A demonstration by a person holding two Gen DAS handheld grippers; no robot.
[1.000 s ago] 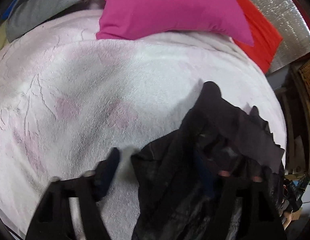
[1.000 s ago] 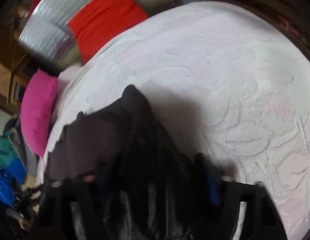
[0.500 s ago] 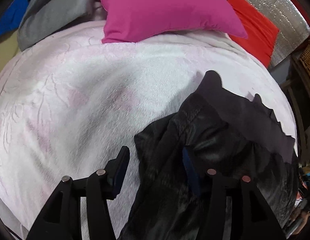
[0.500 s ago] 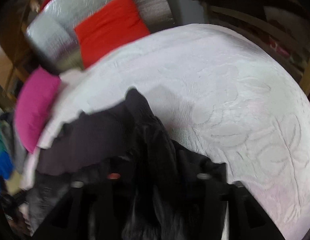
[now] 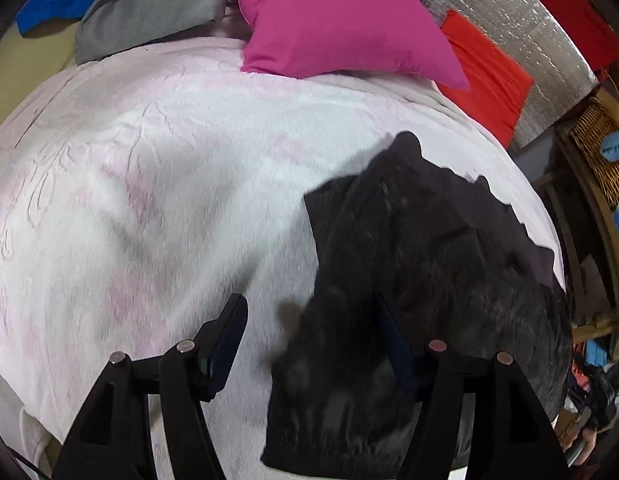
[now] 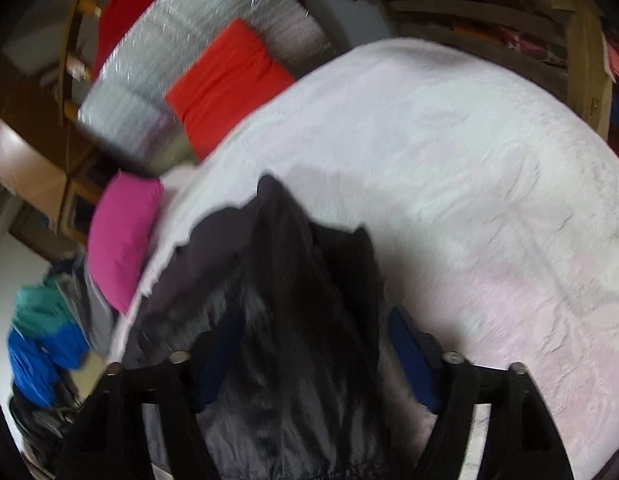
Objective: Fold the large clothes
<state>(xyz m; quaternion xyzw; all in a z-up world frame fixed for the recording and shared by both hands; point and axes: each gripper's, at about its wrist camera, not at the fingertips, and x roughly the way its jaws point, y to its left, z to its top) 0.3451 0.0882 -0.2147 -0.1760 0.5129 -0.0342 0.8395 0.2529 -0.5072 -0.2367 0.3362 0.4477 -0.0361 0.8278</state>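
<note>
A large black garment (image 5: 421,280) lies crumpled on the pale pink bedspread (image 5: 149,200) near the bed's edge. My left gripper (image 5: 309,332) is open above its near end; the left finger is over the bedspread, the right finger over the cloth. In the right wrist view the same black garment (image 6: 293,320) lies between my right gripper's (image 6: 317,344) spread fingers. That gripper is open, holding nothing. The view is motion-blurred.
A magenta pillow (image 5: 341,20) and a red cushion (image 5: 489,76) lie at the head of the bed against silver foil padding (image 5: 521,28). Grey and blue clothes (image 5: 149,8) are piled beyond the bed. A wicker basket (image 5: 597,148) stands at the right.
Both grippers have let go of the black garment and pulled back and up. The garment has dropped onto the bedspread. The right gripper's fingers have spread open.
</note>
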